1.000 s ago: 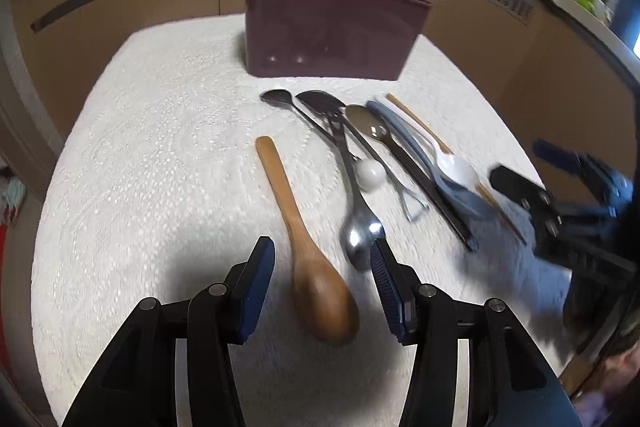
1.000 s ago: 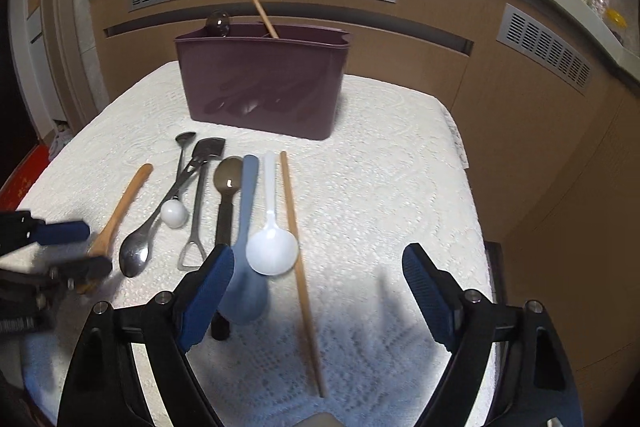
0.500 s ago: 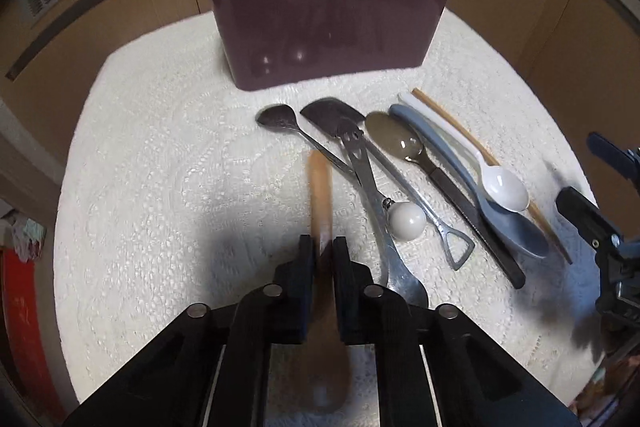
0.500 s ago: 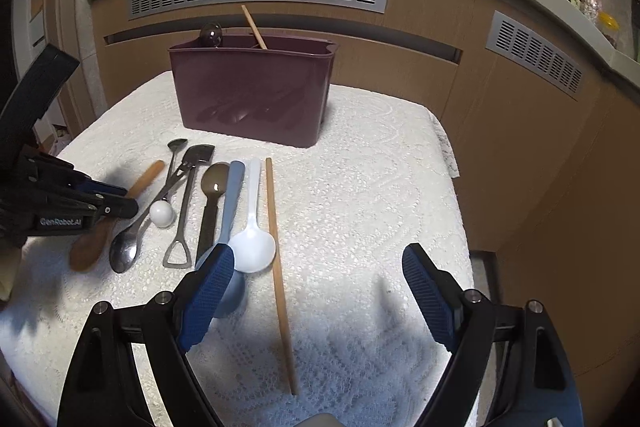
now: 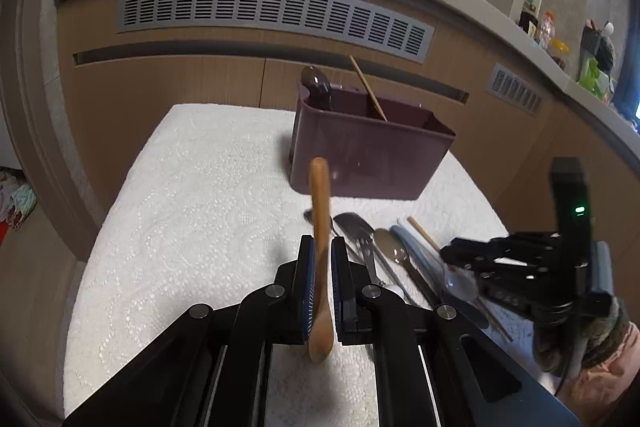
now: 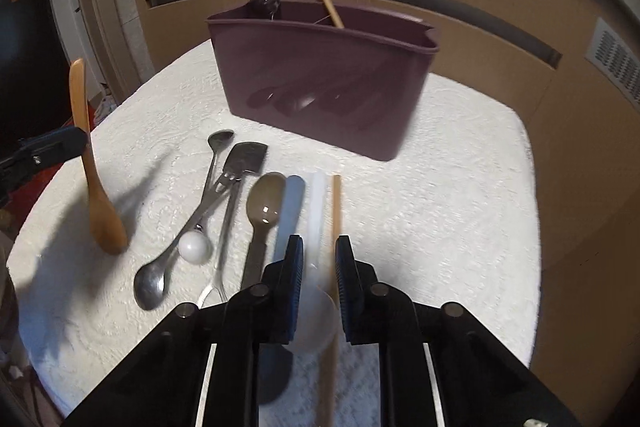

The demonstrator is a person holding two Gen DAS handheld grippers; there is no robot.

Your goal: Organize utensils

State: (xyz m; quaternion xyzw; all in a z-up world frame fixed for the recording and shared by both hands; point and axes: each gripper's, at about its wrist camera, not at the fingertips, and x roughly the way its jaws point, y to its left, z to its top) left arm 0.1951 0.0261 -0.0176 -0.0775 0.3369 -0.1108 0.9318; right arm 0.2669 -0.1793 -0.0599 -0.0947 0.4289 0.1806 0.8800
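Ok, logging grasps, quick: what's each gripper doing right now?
Left gripper: closed on the wooden spoon, lifted off the table.
Right gripper: closed around the white spoon; chopstick also between the fingers.

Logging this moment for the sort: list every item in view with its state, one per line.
left gripper: shut on wooden spoon
wooden spoon: lifted, near upright, bowl down
right gripper: closed around white spoon and chopstick
white spoon: flat on cloth
chopstick: flat on cloth
maroon caddy: upright, holding a dark spoon and a stick
metal spoon: lying flat
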